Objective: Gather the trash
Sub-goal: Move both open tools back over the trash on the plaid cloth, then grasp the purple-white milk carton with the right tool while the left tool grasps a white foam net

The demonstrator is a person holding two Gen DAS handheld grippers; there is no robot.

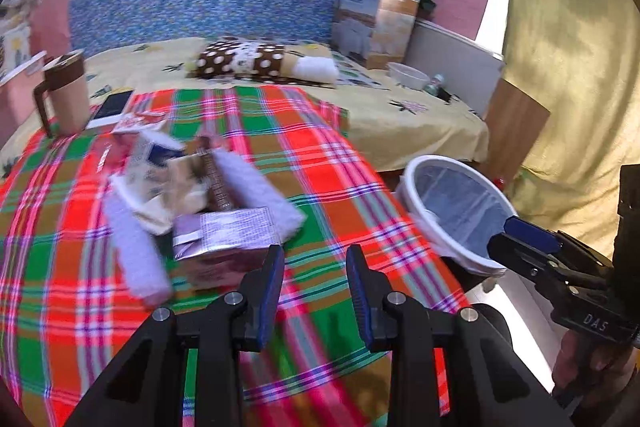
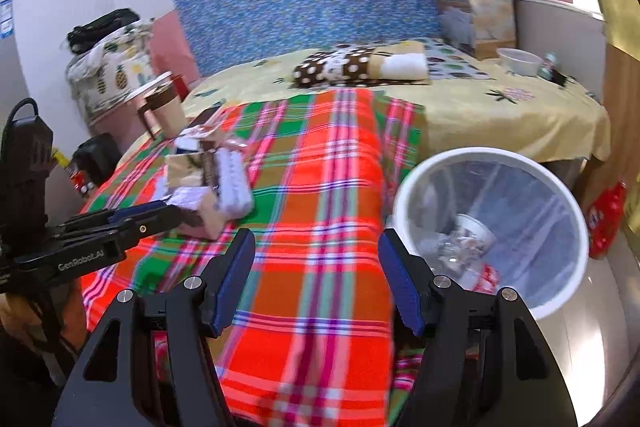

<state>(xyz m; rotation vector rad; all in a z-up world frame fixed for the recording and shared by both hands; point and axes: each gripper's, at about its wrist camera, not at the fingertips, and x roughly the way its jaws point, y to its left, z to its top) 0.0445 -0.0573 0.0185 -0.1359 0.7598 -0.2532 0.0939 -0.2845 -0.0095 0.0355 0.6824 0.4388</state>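
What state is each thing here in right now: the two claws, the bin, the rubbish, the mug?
Left gripper: open, holding nothing.
Right gripper: wide open, holding nothing.
Bin: upright beside the bed, bag-lined, some trash inside.
Trash pile: lying on the plaid blanket, not yet picked up.
Mug: upright, lid on.

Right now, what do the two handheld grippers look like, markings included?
Both are matte black, two-fingered, with blue ribbed pads and silver pivot bolts. The left gripper carries white "GenRobot.AI" lettering on its side; the right gripper shows "DAS". No sleeve is visible.
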